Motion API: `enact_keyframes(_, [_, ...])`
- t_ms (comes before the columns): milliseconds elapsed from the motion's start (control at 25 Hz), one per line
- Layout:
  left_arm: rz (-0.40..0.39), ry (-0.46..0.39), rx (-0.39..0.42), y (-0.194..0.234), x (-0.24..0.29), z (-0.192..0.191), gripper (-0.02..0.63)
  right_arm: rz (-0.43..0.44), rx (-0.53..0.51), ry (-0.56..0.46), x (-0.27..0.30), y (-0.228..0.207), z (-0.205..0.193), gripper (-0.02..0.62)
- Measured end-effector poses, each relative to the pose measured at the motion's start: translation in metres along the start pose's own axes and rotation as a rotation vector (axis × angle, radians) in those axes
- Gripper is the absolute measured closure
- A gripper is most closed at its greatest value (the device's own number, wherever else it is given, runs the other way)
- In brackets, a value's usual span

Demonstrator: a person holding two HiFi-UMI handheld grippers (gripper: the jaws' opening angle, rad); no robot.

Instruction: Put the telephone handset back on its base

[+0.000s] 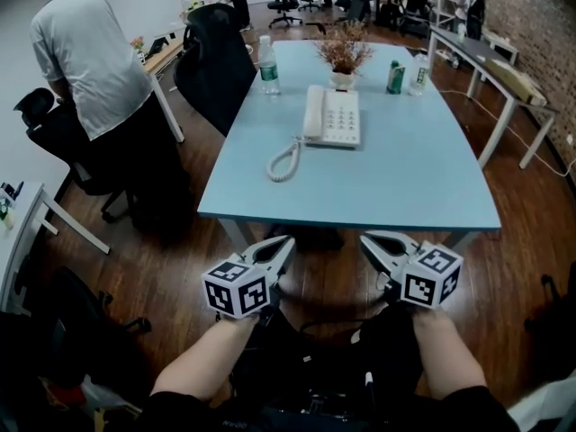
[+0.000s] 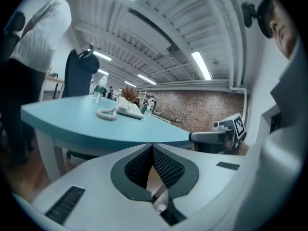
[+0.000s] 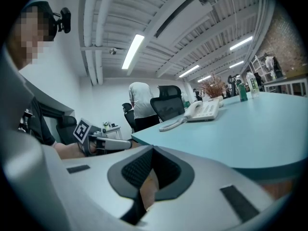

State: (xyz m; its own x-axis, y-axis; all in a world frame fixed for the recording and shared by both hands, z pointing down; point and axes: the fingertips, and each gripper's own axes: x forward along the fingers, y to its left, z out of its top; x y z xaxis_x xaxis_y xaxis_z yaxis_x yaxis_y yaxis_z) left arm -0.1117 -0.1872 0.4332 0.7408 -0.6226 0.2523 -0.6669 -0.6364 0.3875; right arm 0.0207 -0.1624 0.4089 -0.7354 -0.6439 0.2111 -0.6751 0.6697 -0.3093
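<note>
A white telephone (image 1: 333, 117) sits at the middle of the light blue table (image 1: 405, 178). Its handset (image 1: 312, 112) lies along the base's left side, and the coiled cord (image 1: 283, 162) loops toward the front. Both grippers hang low in front of the table's near edge, well short of the phone. My left gripper (image 1: 286, 244) is shut with nothing in it, and so is my right gripper (image 1: 369, 239). The left gripper view shows the telephone (image 2: 129, 109) far across the table and the right gripper (image 2: 192, 136) alongside. From the right gripper view, the telephone (image 3: 204, 110) is also distant.
A person in a white shirt (image 1: 85, 52) bends over at the left beside office chairs. A black chair (image 1: 216, 57) stands at the table's left side. A water bottle (image 1: 268, 66), a vase of dried flowers (image 1: 342, 57) and a green can (image 1: 395, 77) stand behind the phone.
</note>
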Motion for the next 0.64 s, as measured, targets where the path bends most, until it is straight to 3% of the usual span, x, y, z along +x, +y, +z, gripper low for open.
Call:
enact_keyframes(80, [0.001,0.019,-0.079,0.005,0.005,-0.016,0.606,-0.001,0.013,0.015,0.0,-0.001,-0.008,0.583])
enact_keyframes(120, [0.008,0.025,-0.081,0.006,0.007,-0.02,0.606,-0.002,0.012,0.02,0.0,-0.003,-0.01,0.583])
enact_keyframes(640, [0.013,0.011,0.047,-0.001,0.007,-0.006,0.606,-0.008,0.007,0.025,0.004,-0.009,-0.008,0.583])
